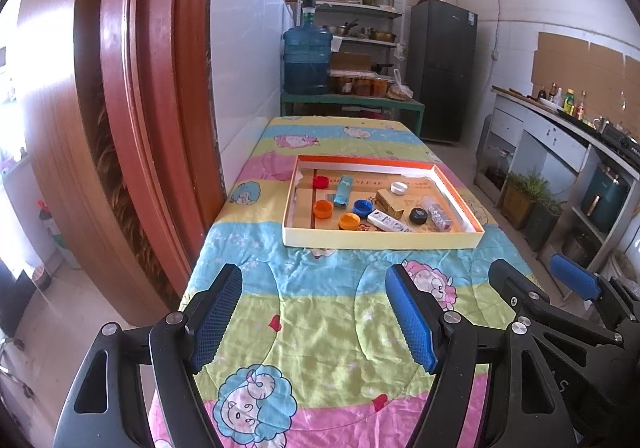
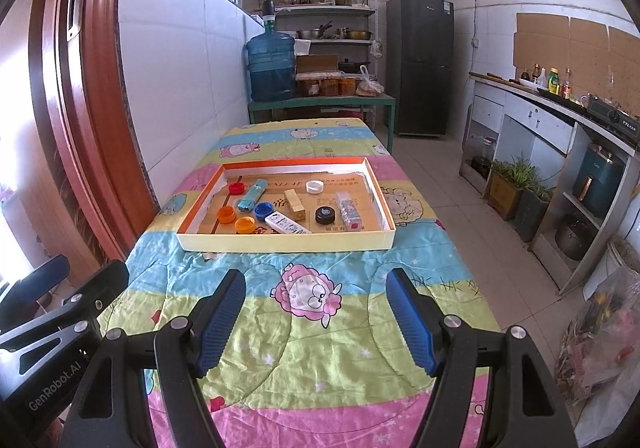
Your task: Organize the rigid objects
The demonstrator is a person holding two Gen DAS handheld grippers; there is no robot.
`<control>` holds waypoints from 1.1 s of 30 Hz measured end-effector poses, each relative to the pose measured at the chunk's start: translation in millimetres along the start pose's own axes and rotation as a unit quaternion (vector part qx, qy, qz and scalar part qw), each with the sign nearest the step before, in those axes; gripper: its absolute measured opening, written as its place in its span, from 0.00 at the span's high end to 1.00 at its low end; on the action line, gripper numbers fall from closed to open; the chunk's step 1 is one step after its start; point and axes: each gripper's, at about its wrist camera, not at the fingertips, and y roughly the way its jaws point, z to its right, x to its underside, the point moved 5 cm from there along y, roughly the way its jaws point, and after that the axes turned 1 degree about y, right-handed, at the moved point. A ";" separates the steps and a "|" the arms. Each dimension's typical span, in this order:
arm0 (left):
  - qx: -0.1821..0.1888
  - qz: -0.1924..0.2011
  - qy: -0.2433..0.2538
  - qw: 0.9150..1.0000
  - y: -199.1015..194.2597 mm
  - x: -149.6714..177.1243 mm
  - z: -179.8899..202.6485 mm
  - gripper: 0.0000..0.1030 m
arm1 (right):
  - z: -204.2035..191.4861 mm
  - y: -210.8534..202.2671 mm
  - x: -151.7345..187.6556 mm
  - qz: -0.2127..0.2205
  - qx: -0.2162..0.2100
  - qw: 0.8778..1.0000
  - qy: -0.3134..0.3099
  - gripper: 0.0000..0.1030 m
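A shallow cardboard tray (image 1: 382, 242) (image 2: 286, 242) with an orange rim sits mid-table. It holds a red cap (image 1: 320, 181), two orange caps (image 1: 323, 208) (image 2: 245, 224), a blue cap (image 1: 363, 207), a white cap (image 1: 399, 188), a black cap (image 1: 418, 215), a teal tube (image 1: 343, 191), a tan box (image 1: 390, 203), a white remote-like piece (image 1: 390, 223) and a clear case (image 1: 437, 212). My left gripper (image 1: 314, 314) and right gripper (image 2: 316, 318) are both open and empty, hovering over the near part of the table, short of the tray.
The table wears a colourful cartoon quilt (image 1: 320, 328). A red-brown door (image 1: 132, 108) and a tiled wall run along the left. A blue water jug (image 1: 307, 58), shelves and a dark fridge (image 1: 442, 72) stand behind. A counter (image 2: 560, 116) runs along the right.
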 end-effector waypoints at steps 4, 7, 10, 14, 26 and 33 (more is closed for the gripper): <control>0.001 -0.002 -0.002 1.000 1.2 2.2 0.3 0.26 | -1.1 1.8 1.2 -0.003 -0.001 1.000 -0.002 0.30; 0.000 -0.003 -0.001 1.000 1.6 2.7 0.4 0.26 | -1.2 2.2 1.3 -0.003 -0.001 1.000 -0.002 0.30; 0.002 -0.005 -0.002 1.000 2.3 4.6 0.9 0.26 | -1.9 2.8 1.5 -0.004 -0.001 1.000 -0.002 0.30; 0.002 -0.007 -0.002 1.000 3.1 6.3 1.7 0.26 | -2.7 4.8 2.8 -0.006 -0.002 1.000 -0.003 0.30; 0.001 -0.009 -0.003 1.000 5.7 7.8 0.9 0.26 | -3.1 5.8 3.8 -0.008 -0.003 1.000 -0.003 0.30; 0.001 -0.009 -0.003 1.000 6.0 7.8 0.5 0.26 | -3.2 6.2 3.6 -0.007 -0.002 1.000 -0.003 0.30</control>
